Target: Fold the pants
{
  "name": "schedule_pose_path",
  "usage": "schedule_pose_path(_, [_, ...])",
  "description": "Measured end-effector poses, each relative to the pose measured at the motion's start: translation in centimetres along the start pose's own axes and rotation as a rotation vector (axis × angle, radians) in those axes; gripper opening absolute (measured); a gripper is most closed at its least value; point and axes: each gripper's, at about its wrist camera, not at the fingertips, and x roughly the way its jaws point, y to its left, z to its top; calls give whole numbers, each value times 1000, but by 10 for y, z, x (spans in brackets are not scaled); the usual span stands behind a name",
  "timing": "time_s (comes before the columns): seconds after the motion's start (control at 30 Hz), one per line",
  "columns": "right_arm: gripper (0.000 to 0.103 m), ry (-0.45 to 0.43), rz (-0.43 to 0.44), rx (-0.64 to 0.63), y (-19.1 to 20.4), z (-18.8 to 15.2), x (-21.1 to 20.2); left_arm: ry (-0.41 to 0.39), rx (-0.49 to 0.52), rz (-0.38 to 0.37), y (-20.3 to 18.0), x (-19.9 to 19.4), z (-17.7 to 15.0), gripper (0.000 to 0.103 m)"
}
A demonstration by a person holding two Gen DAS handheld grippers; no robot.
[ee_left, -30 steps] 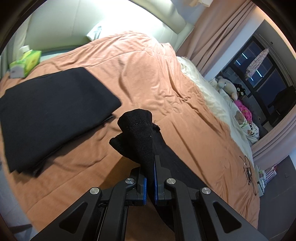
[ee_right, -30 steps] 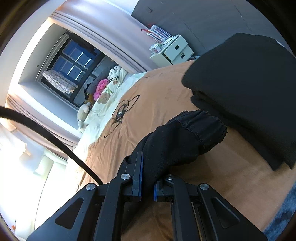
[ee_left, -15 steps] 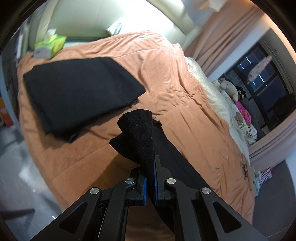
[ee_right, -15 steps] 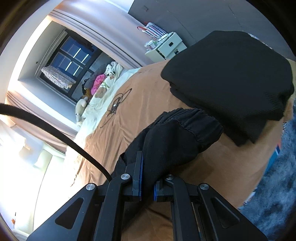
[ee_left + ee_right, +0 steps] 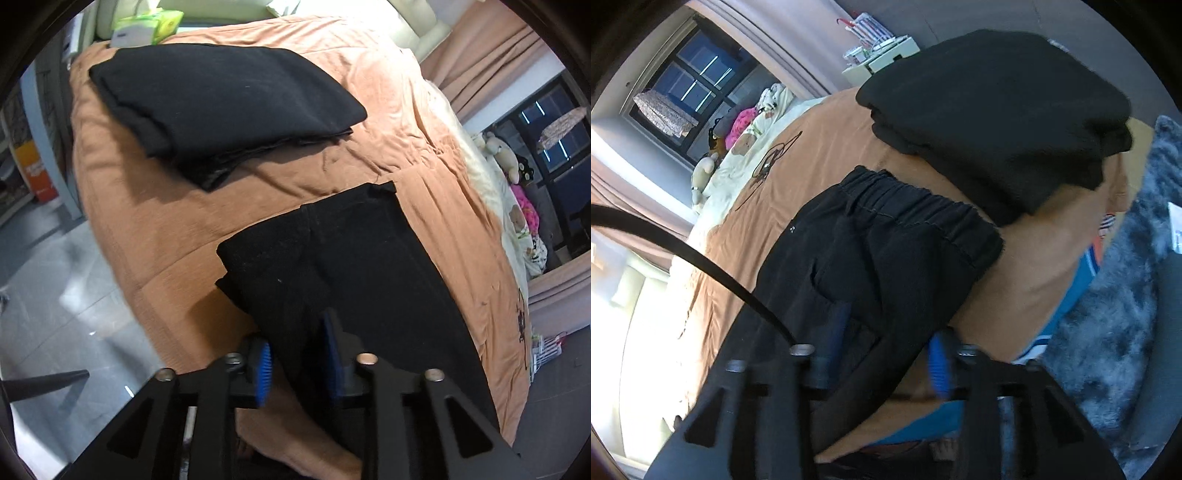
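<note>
Black pants lie flat on the orange bedspread, running toward the bed's near edge. Their elastic waistband shows in the right wrist view. My left gripper is open, its blue pads spread on either side of the pants' hem end. My right gripper is open too, its blue pad beside the cloth near the waistband. The fabric lies loose between both pairs of jaws.
A stack of folded black clothes lies further up the bed, also in the right wrist view. A green tissue box sits by the headboard. A cable and soft toys are at the far side. Grey tiled floor lies below.
Both grippers have lowered the pants' ends onto the bed and opened; the cloth, bunched in the shut jaws before, now lies flat.
</note>
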Motion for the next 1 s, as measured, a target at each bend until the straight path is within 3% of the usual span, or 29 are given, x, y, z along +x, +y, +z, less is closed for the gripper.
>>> schedule_pose_path(0.1, [64, -50, -42, -37, 6, 0, -19, -16, 0, 29, 8, -14, -3, 42])
schedule_pose_path(0.33, [68, -107, -53, -239, 52, -1, -44, -68, 15, -2, 3, -47, 4, 47])
schedule_pose_path(0.43, [68, -85, -25, -361, 87, -3, -36, -85, 49, -7, -13, -51, 10, 56])
schedule_pose_path(0.63, [68, -8, 81, -515, 138, -5, 0, -68, 112, -3, -48, -43, 17, 56])
schedule_pose_path(0.73, [68, 29, 156, -525, 153, -7, 16, -56, 136, 9, -64, -38, 17, 71])
schedule_pose_path(0.87, [68, 56, 159, -641, 177, -11, 35, -78, 200, 27, -89, -34, 12, 87])
schedule_pose_path(1.0, [73, 87, 78, -733, 203, -15, 55, -58, 256, -15, -113, -27, 8, 94])
